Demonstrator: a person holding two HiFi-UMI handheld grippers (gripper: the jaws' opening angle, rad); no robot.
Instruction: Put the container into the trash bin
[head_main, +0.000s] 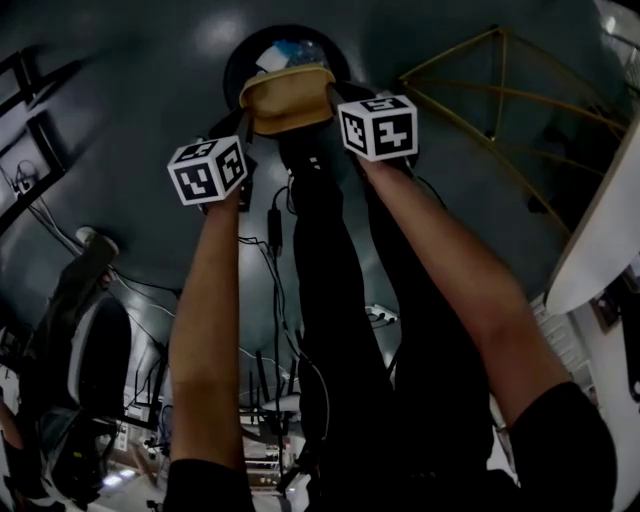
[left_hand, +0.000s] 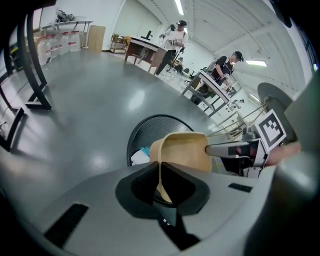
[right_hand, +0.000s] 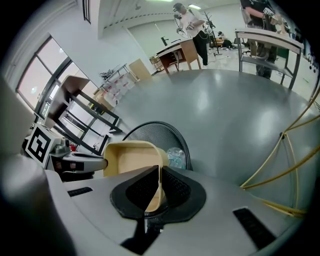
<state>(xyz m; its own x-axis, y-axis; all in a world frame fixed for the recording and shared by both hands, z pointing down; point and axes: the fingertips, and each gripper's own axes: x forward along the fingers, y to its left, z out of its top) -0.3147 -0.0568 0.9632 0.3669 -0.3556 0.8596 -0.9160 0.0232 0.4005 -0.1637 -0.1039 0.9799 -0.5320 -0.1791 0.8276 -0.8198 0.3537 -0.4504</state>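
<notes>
Our L forearm (head_main: 205, 300) and R forearm (head_main: 450, 270) sit closest in the head view, running up toward 12 o'clock. At their ends the L gripper (head_main: 243, 118) and R gripper (head_main: 342, 97) carry the tan container (head_main: 288, 100) btw them, L on its 9 o'clock side and R on its 3 o'clock side. We see the container right over the mouth of the round black trash bin (head_main: 236, 62), w/ white and bluish scraps (head_main: 285, 52) inside at 12 o'clock. A yellow frame (head_main: 480, 80) stands at 2 o'clock.

L gripper view: both jaws are closed tight on the container's thin side wall at 6 o'clock. The open container sits just above, at centre, w/ the mesh bin behind it toward 11 o'clock. The R gripper's tip meets the far side at 3 o'clock. A person (left_hand: 175, 35) stands by a table (left_hand: 142, 47) at 12 o'clock.

R gripper view: we see the jaws pinched on the opposite wall, approx 6 o'clock. The container lies just off centre toward 9 o'clock, w/ the L gripper on it there. The bin is behind at 12 o'clock, a clear plastic bottle (right_hand: 175, 156) inside.
</notes>
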